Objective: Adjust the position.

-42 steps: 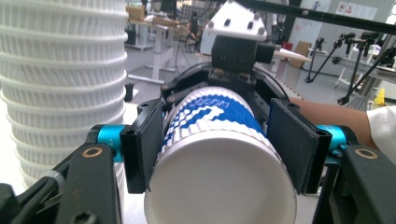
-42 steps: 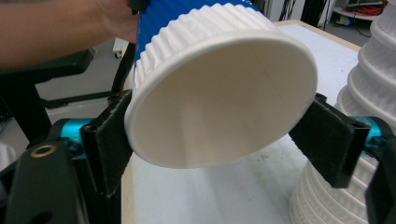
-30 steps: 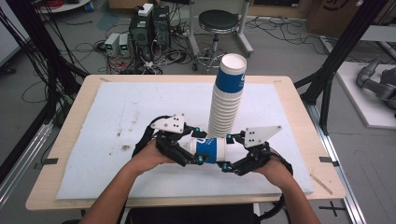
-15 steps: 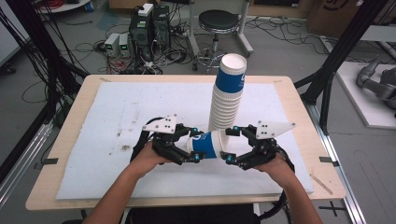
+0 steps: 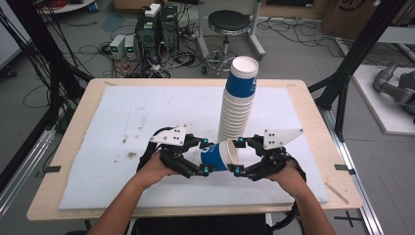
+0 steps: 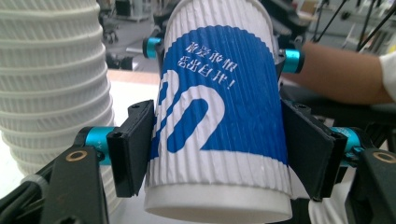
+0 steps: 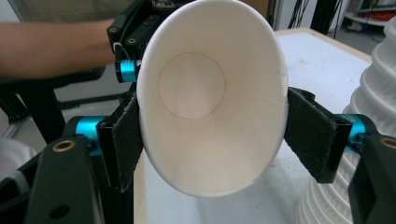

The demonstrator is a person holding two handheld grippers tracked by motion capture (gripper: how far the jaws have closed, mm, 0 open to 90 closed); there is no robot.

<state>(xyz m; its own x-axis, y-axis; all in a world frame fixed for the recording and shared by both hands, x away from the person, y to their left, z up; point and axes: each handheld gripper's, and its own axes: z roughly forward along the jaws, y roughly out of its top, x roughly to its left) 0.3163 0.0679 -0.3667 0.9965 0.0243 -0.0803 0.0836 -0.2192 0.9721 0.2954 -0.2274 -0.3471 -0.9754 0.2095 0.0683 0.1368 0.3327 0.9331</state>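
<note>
Low in the middle of the high view, a blue-and-white paper cup (image 5: 218, 155) lies on its side above the white mat (image 5: 122, 122) of the worktop (image 5: 313, 105), caught between the two grippers. The left gripper (image 5: 203, 156) comes in from the lower left and has the cup by its base end. In the left gripper view its black pads (image 6: 133, 147) press against the ribbed wall on both sides, the cup (image 6: 219, 116) standing bottom-first at the centre of the frame. The right gripper (image 5: 238, 156) comes in from the lower right and has the cup at its mouth. In the right gripper view the open rim (image 7: 210, 98) faces the camera and is squeezed into an oval between the two pads (image 7: 308, 135). This gripper's jaws have just been closing, and the cup is between them. So each gripper is partly closed, clamped on the same cup from opposite ends.

Just behind the cup, towards the top of the high view, a tall stack of matching cups (image 5: 237, 100) stands upright on the mat. It leans slightly to the right at the top. The same stack shows at the left edge of the left gripper view (image 6: 51, 93) and at the right edge of the right gripper view (image 7: 373, 93).
</note>
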